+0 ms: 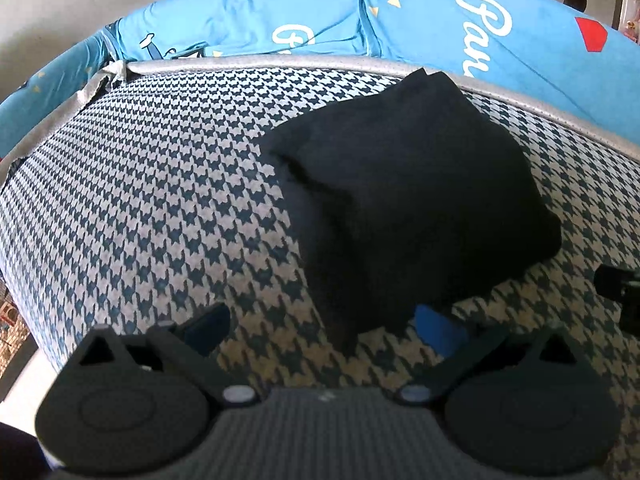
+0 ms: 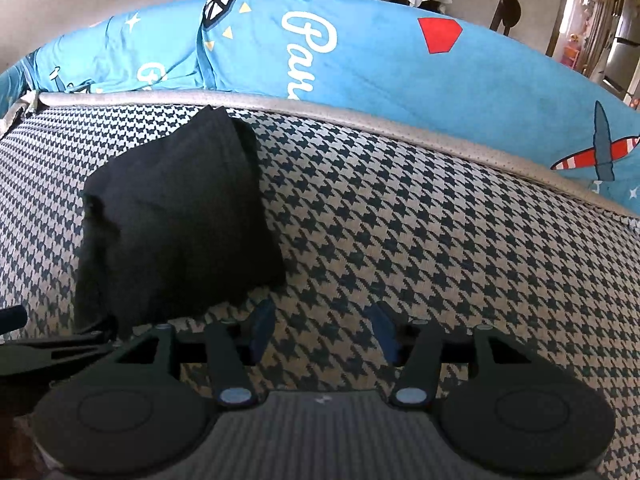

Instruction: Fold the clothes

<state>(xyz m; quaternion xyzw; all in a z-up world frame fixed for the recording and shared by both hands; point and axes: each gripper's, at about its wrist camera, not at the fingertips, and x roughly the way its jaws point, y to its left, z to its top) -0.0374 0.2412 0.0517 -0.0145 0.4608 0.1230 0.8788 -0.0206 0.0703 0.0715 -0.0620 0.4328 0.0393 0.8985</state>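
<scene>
A black garment point(image 1: 404, 208) lies folded into a compact bundle on the houndstooth mattress point(image 1: 160, 200). My left gripper point(image 1: 324, 324) stands open just short of the bundle's near corner, which hangs between its blue-padded fingers without being pinched. In the right wrist view the same black garment point(image 2: 172, 216) lies to the left. My right gripper point(image 2: 322, 328) is open over bare houndstooth mattress point(image 2: 420, 232), to the right of the bundle, with nothing between its fingers. Part of the other gripper point(image 1: 620, 292) shows at the right edge of the left wrist view.
A bright blue printed quilt point(image 2: 360, 60) is piled along the far side of the mattress, behind a grey piped edge point(image 2: 360, 120). Beyond it stand a dark chair point(image 2: 508, 10) and a doorway point(image 2: 592, 24). The mattress drops off at the left point(image 1: 24, 280).
</scene>
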